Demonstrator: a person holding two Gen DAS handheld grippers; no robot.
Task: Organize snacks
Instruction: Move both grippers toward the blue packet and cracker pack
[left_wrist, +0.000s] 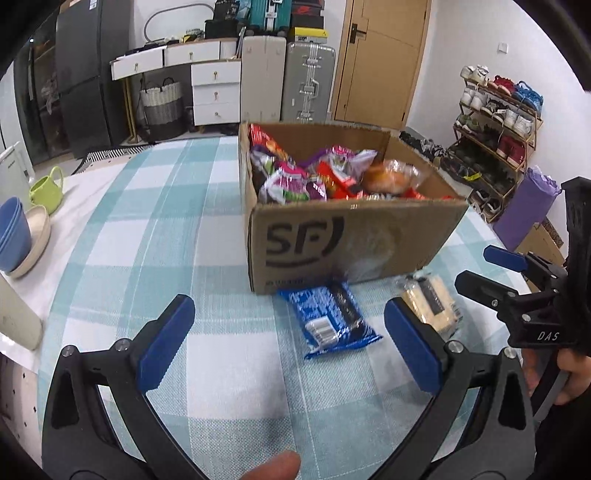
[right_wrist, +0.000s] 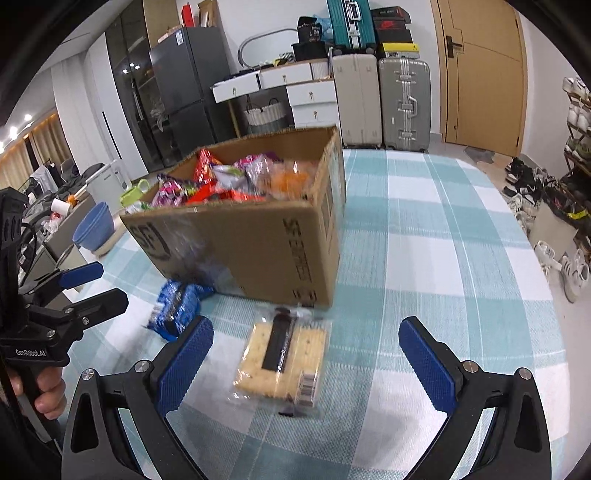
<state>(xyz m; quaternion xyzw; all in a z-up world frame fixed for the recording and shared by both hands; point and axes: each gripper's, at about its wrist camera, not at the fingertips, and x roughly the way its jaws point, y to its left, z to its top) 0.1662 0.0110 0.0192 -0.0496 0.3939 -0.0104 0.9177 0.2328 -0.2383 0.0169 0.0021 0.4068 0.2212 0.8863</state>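
Left gripper (left_wrist: 290, 345): blue pads spread wide, nothing between them, held low over the checked tablecloth (left_wrist: 177, 229). Blue cookie pack (left_wrist: 330, 317) lies flat just ahead of the gap, nearer the right-hand pad, one end close to the foot of the cardboard box (left_wrist: 354, 240).

Right gripper (right_wrist: 306, 365): pads likewise wide apart and empty. Clear cracker pack (right_wrist: 284, 362) lies flat on the cloth between and slightly ahead of the pads, far end near the box corner. No contact with either pack yet.

Box is open-topped and already heaped with bright snack bags (left_wrist: 314, 173), some standing above the rim.

Risks, as judged:
- Both packs are thin and flat; pads closing above the cloth may slide over the slick film or pinch tablecloth instead.
- Crackers are brittle; a hard squeeze could break them.
- Grippers sit near one another; reaching together risks a knock.
- Heaped box: an added pack may slip off.
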